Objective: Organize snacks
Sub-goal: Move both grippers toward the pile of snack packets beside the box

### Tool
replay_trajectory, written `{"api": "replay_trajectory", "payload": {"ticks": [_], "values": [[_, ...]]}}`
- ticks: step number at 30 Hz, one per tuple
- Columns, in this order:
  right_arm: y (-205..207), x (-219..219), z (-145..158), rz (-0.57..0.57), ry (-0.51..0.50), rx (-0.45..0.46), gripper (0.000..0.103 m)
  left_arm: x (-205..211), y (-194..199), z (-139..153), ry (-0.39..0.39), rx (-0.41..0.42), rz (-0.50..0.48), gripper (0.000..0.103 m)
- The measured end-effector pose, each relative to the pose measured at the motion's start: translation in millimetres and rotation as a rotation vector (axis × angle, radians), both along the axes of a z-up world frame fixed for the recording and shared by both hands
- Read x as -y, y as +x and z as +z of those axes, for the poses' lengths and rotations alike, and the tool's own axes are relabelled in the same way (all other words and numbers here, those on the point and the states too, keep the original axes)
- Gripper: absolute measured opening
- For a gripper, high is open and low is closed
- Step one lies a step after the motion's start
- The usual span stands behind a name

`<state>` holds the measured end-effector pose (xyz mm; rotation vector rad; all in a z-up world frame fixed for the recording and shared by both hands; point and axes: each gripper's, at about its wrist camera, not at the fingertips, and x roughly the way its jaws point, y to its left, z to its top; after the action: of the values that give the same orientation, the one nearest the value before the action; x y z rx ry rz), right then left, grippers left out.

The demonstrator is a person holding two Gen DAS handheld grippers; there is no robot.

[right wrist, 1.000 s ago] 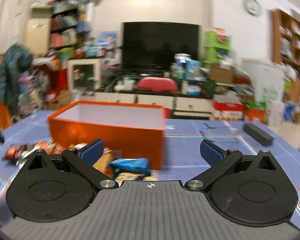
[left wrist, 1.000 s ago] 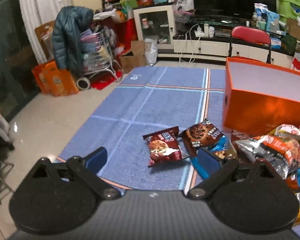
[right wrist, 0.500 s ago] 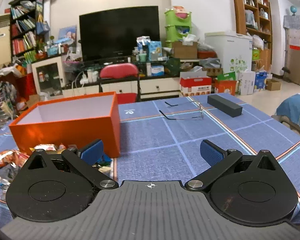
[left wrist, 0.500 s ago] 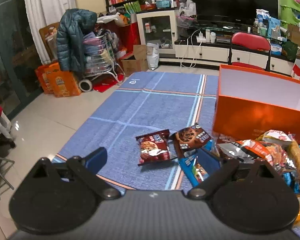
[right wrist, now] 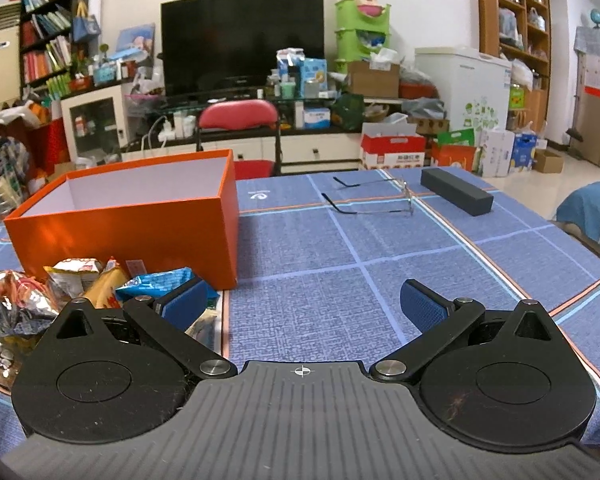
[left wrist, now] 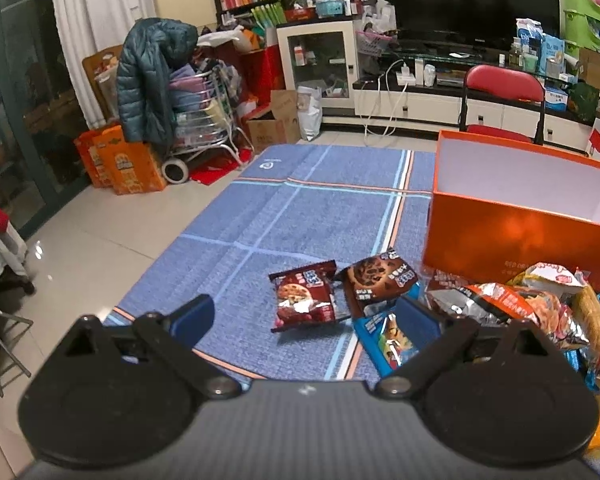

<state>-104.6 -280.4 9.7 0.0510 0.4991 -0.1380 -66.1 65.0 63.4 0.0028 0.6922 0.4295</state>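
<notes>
Two claws stand apart, gripping nothing. Crinkly foil snack packets [left wrist: 512, 300] heap right of the left claw [left wrist: 304, 316], left of the right claw [right wrist: 304, 300]; beyond, a rectangular orange cardboard box [right wrist: 132, 228] sits on the blue woven-cloth surface [right wrist: 340, 264].

Both wrist cameras looked forward and down over their fingers, close to the counter [left wrist: 292, 208], sharing the orange box [right wrist: 140, 224].

A blue checked tablecloth [right wrist: 340, 288] with folded-open eyeglasses [right wrist: 374, 198] beside a black case [right wrist: 456, 197]. Behind stand a red chair [right wrist: 238, 118], a dark television [right wrist: 242, 40] and a jacket-draped cart [left wrist: 156, 80]
</notes>
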Motion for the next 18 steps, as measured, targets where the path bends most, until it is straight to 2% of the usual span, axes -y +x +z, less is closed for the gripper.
{"api": "replay_trajectory", "payload": {"ticks": [12, 16, 18], "values": [[1, 1, -2, 0.005, 0.008, 0.002, 0.095, 3, 0, -2, 0.008, 0.008, -0.014, 0.096], [-2, -3, -2, 0.020, -0.016, 0.011, 0.095, 3, -6, 3, 0.027, 0.029, -0.092, 0.096], [-5, -6, 0, 0.065, -0.023, 0.023, 0.095, 4, -13, 4, 0.040, 0.042, -0.161, 0.096]]}}
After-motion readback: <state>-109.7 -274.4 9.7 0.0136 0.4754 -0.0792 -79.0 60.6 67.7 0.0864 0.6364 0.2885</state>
